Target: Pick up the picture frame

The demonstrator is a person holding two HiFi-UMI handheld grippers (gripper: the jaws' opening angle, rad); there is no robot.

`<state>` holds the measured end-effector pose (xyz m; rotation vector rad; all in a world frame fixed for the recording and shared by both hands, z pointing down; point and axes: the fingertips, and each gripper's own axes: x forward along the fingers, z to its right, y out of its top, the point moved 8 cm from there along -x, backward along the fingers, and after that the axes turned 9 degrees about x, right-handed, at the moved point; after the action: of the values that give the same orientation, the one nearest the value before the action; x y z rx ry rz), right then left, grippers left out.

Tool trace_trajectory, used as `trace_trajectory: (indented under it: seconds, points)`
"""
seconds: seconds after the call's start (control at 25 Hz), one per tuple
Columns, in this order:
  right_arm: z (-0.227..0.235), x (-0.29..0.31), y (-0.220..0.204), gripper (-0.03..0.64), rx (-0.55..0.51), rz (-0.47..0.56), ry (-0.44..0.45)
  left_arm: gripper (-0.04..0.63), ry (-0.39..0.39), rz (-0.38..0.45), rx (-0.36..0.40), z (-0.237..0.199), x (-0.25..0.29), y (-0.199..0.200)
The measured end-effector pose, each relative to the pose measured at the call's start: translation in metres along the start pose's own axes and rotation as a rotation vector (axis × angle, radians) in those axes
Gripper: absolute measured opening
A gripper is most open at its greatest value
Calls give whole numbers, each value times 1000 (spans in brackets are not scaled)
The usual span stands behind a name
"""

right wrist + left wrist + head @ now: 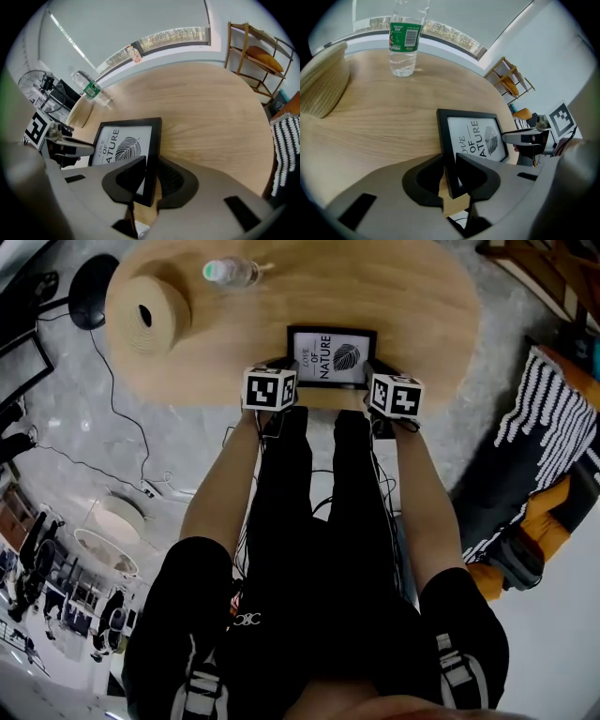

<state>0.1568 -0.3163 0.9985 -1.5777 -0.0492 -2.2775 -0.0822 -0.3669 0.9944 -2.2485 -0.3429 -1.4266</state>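
The picture frame (332, 357) is black with a white print of a leaf and lettering, and it lies flat on the light wooden table (394, 287) near its front edge. My left gripper (287, 368) has the frame's left bar (445, 140) between its jaws, and the pads touch it on both sides. At the opposite side, my right gripper (375, 371) is shut on the right bar (153, 150) in the same way. Each gripper view shows the frame (123, 140) and the other gripper across it.
A clear water bottle (228, 272) with a green label stands at the table's far side. A round ribbed wooden block (150, 310) sits at the left. A fan base (89, 292) and cables lie on the floor at the left, a striped cushion (539, 437) at the right.
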Motion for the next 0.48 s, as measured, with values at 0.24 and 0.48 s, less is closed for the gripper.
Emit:
trace_trajectory:
  seconds: [0.24, 0.48]
  points:
    - [-20, -80, 10, 91, 15, 91, 29, 97, -4, 102, 53, 39, -74, 19]
    - [-52, -210, 36, 89, -9, 269, 47, 95, 5, 284, 123, 101, -191, 59]
